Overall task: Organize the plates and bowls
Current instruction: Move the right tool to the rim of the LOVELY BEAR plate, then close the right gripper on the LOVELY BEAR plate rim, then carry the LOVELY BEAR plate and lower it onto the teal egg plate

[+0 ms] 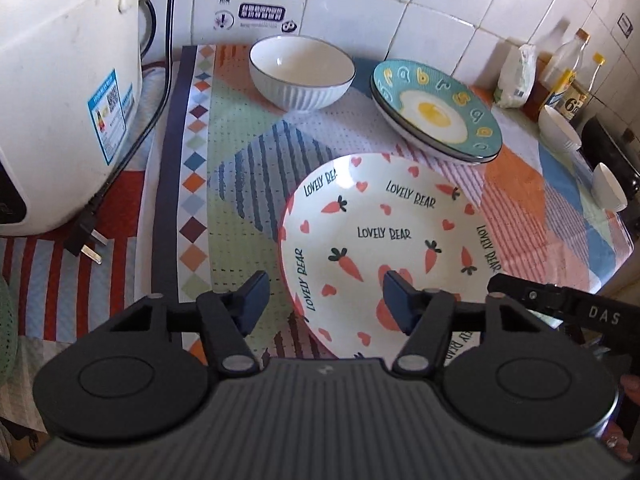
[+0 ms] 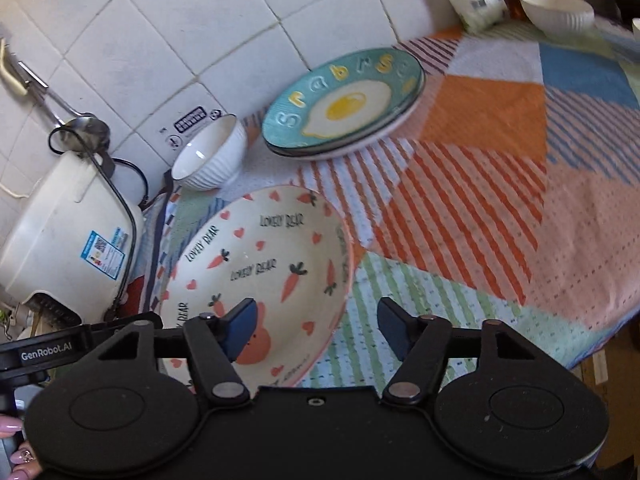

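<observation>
The left claw (image 1: 325, 300), low in the left wrist frame, stands partly open: one pad hangs outside the carrot plate (image 1: 384, 248) and the other over its bowl, so the near left rim lies between the jaws, with no pad seen pressing on it. The right claw (image 2: 316, 326), low in its own frame, is likewise partly open and straddles the plate's near right rim untouched. Taking the plate by opposite edges would keep it level for a lift, probably towards the egg plate stack (image 1: 436, 112) at upper right. A ribbed white bowl (image 1: 302, 72) sits at upper centre by the tiled wall (image 1: 360, 8). The rice cooker (image 1: 60, 92) and its plug (image 1: 86, 236) crowd the left; the patterned cloth (image 2: 480, 200) on the worktop lies open to the right.
</observation>
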{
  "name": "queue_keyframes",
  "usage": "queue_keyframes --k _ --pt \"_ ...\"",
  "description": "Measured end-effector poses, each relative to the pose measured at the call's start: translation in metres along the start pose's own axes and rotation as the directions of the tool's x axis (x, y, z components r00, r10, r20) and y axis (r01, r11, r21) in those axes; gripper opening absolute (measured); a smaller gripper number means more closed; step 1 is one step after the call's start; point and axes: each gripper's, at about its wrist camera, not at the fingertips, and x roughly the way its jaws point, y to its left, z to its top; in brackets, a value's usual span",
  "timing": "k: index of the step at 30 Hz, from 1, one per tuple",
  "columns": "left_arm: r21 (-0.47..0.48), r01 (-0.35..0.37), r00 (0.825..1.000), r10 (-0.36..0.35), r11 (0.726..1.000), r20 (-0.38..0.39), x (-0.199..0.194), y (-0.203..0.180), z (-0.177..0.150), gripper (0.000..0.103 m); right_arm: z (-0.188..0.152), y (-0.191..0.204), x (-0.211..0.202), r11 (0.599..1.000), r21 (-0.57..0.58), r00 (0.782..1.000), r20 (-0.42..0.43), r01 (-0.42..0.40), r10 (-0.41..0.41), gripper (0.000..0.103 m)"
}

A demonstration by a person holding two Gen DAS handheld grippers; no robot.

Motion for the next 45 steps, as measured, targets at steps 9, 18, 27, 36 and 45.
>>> queue_keyframes --k 9,18,27,36,45 --pt "-0.02 0.044 0.997 -0.045 0.999 -0.056 0.024 0.016 0.008 0.042 -0.004 -0.028 0.015 0.967 0.249 0.998 -0.022 -0.054 0.061 0.049" --pt "0.048 0.03 0.993 -0.024 0.998 -0.112 0.038 0.031 0.014 0.032 0.001 -0.034 0.023 0.963 0.265 0.998 -0.039 -0.038 0.049 0.022" --pt "0.046 0.108 0.984 -0.1 0.993 -0.146 0.054 0.033 0.017 0.027 0.007 -0.028 0.035 0.983 0.178 0.998 -0.037 -0.044 0.051 0.014" --pt "0.164 0.077 0.99 -0.057 0.983 -0.129 0.053 0.014 0.016 0.032 0.013 -0.012 0.034 0.995 0.095 0.995 -0.089 -0.037 0.046 0.016" --pt "0.149 0.077 0.995 -0.067 0.986 -0.068 0.041 0.011 0.017 0.028 0.019 -0.01 0.027 0.997 0.067 0.994 -0.098 -0.041 0.047 0.016"
